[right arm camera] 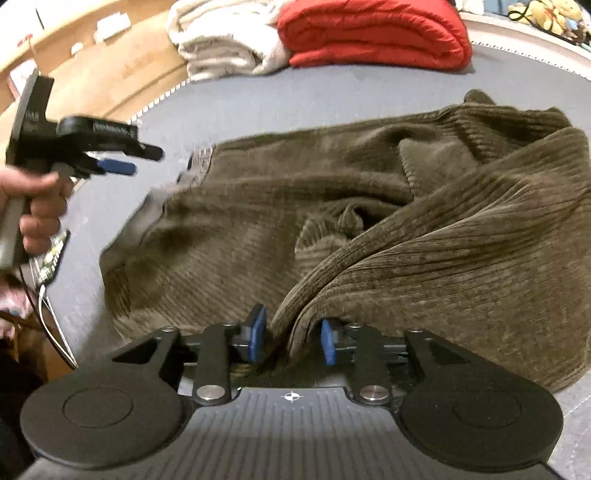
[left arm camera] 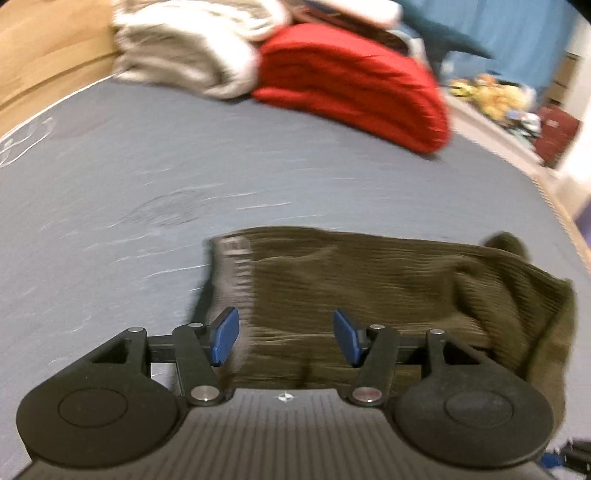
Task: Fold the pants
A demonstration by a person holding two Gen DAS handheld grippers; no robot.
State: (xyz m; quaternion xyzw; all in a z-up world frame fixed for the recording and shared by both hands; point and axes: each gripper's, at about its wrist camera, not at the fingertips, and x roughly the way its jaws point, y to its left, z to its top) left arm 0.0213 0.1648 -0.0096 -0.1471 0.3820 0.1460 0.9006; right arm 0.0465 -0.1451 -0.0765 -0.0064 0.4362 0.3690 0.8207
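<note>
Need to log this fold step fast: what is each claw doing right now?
Left claw: open, holding nothing, above the brown pants.
Right claw: partly open, a fold of the pants between its pads; whether they press it cannot be told.

Both wrist views look steeply down, close over the pants (left arm camera: 369,295) (shared) toward the red blanket (right arm camera: 373,33).

No text reads clearly from my side: my left gripper (right arm camera: 118,167) bears blurred, illegible lettering on its body, and each gripper base carries only a small white crosshair mark.
</note>
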